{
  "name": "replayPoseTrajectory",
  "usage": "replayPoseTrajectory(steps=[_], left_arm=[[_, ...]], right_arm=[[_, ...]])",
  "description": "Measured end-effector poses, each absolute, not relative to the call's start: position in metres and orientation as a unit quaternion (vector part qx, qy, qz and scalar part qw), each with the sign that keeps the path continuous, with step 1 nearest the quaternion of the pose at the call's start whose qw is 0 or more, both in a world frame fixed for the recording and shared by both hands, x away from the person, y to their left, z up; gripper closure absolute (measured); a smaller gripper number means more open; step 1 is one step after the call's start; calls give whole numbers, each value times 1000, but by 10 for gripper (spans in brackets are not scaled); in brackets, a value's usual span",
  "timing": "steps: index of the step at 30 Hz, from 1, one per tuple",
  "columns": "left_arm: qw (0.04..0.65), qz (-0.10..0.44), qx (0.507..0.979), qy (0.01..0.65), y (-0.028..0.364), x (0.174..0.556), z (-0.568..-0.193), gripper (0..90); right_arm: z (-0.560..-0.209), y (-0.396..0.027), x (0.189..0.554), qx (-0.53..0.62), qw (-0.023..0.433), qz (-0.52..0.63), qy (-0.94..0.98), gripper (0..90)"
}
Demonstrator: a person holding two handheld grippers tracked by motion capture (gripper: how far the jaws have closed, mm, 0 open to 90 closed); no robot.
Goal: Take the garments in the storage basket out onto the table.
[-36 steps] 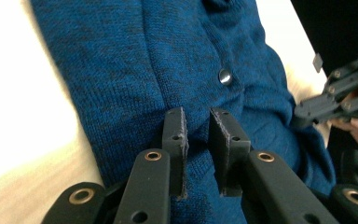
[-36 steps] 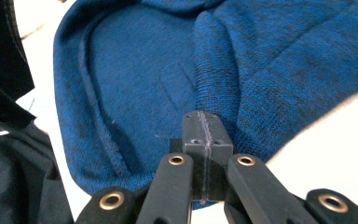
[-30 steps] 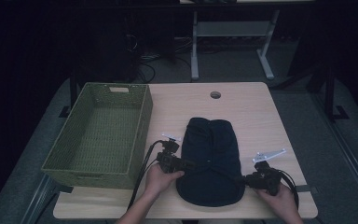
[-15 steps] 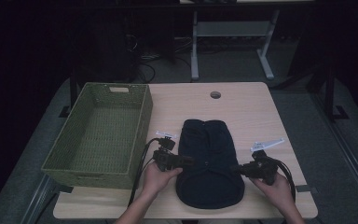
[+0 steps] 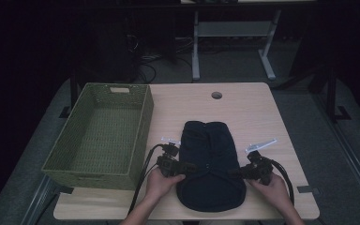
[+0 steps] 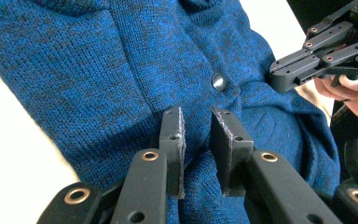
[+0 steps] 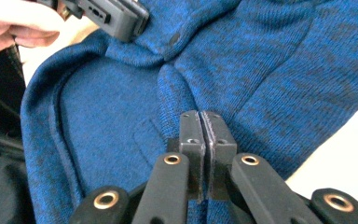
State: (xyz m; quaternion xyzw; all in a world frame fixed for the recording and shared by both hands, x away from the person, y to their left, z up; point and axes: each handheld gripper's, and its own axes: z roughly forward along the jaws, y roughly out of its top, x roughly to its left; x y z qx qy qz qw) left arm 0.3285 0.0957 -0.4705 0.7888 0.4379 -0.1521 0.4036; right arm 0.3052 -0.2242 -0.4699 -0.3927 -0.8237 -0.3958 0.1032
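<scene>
Table (image 5: 262, 108), basket (image 5: 98, 136) at 9 o'clock; blue sweater (image 5: 211, 164) centre, long axis 12-to-6. Left gripper (image 6: 196, 140) slightly parted over its 9 o'clock edge, holding nothing; right gripper (image 7: 204, 140) closed at 3 o'clock, grip uncertain

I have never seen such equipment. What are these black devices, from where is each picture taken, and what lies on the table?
A person holds hand-held tongs in each hand: the left tongs and right tongs. The high view looks down from above; each other view comes from a camera riding on one of the tongs. On the wooden table lie a dark blue knitted sweater and a green woven basket. The left tongs stand slightly open over the knit with a gap between the pads; the right tongs are closed, whether pinching fabric is unclear.
</scene>
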Motion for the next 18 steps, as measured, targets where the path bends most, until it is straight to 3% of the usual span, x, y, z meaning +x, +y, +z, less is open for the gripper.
replayPoseTrajectory(steps=[9,18], left_arm=[[416,-149,787,430,100,319,-463,743],[470,-135,750,445,102,346,-445,746]], right_arm=[[-465,-216,295,-375,104,-380,-839,842],[-435,-209,327,-385,80,-437,-809,841]])
